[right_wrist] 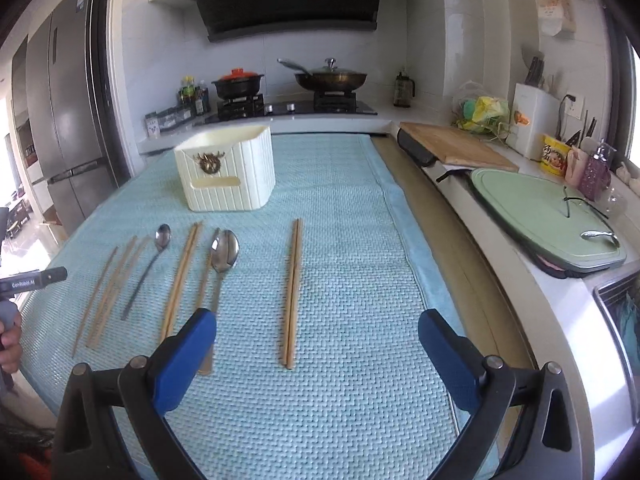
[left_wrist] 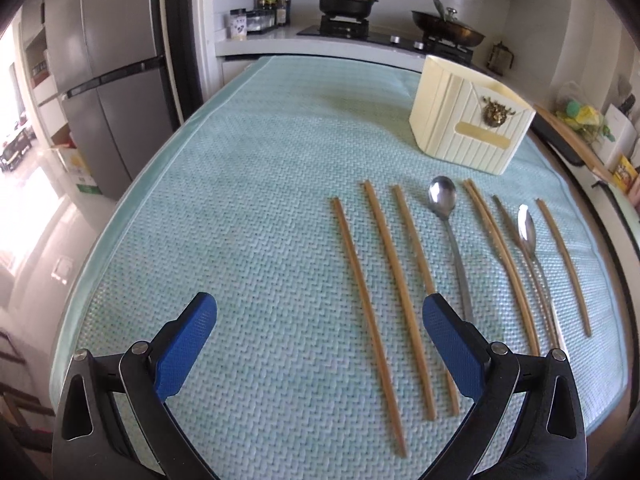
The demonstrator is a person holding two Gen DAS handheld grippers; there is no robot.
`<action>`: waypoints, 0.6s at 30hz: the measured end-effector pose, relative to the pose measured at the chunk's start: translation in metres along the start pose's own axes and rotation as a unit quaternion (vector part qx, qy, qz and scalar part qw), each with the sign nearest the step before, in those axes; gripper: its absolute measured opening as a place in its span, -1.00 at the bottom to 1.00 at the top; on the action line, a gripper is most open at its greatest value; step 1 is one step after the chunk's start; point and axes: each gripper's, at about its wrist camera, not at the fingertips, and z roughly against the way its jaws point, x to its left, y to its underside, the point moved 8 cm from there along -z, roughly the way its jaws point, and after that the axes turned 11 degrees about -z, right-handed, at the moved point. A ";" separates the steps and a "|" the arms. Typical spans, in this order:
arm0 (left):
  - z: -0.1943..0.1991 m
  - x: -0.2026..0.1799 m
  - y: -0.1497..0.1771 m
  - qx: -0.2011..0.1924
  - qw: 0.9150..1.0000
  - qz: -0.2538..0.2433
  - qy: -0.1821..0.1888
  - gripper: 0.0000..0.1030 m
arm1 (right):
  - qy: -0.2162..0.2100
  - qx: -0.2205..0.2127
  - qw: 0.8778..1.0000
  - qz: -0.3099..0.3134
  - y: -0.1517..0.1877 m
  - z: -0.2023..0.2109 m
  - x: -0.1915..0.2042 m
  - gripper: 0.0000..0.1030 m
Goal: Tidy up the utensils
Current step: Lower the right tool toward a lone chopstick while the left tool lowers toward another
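Observation:
Several wooden chopsticks (left_wrist: 366, 312) and two steel spoons (left_wrist: 450, 232) lie in a row on a light-blue woven mat (left_wrist: 248, 208). A cream ribbed utensil holder (left_wrist: 468, 120) stands behind them. My left gripper (left_wrist: 320, 320) is open and empty above the mat, with the left chopsticks between its fingers. In the right wrist view, a chopstick pair (right_wrist: 292, 292) lies between the fingers of my open, empty right gripper (right_wrist: 316, 336). A spoon (right_wrist: 222, 268), more chopsticks (right_wrist: 180, 280), a second spoon (right_wrist: 150, 264) and the holder (right_wrist: 226, 174) lie to its left.
A stove with a black pot (right_wrist: 238, 82) and a lidded pan (right_wrist: 330, 76) is at the back. A fridge (left_wrist: 104, 80) stands left. Right of the mat are a wooden board (right_wrist: 456, 146), a green board (right_wrist: 544, 220) and counter clutter (right_wrist: 556, 152).

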 end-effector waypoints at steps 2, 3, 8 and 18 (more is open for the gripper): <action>-0.014 -0.002 -0.003 0.008 1.000 -0.007 0.000 0.99 | -0.018 0.028 0.999 0.002 -0.001 -0.026 -0.001 0.71; -0.020 -0.003 -0.003 0.011 1.000 -0.011 -0.003 0.99 | -0.025 0.044 0.999 0.004 -0.002 -0.041 -0.001 0.48; -0.043 -0.004 -0.007 0.027 0.999 -0.035 -0.020 0.99 | -0.054 0.100 0.993 0.024 -0.011 -0.110 0.012 -0.14; -0.068 0.010 -0.012 0.048 0.998 -0.034 -0.031 0.98 | -0.019 0.171 0.983 0.063 -0.020 -0.179 0.020 -0.66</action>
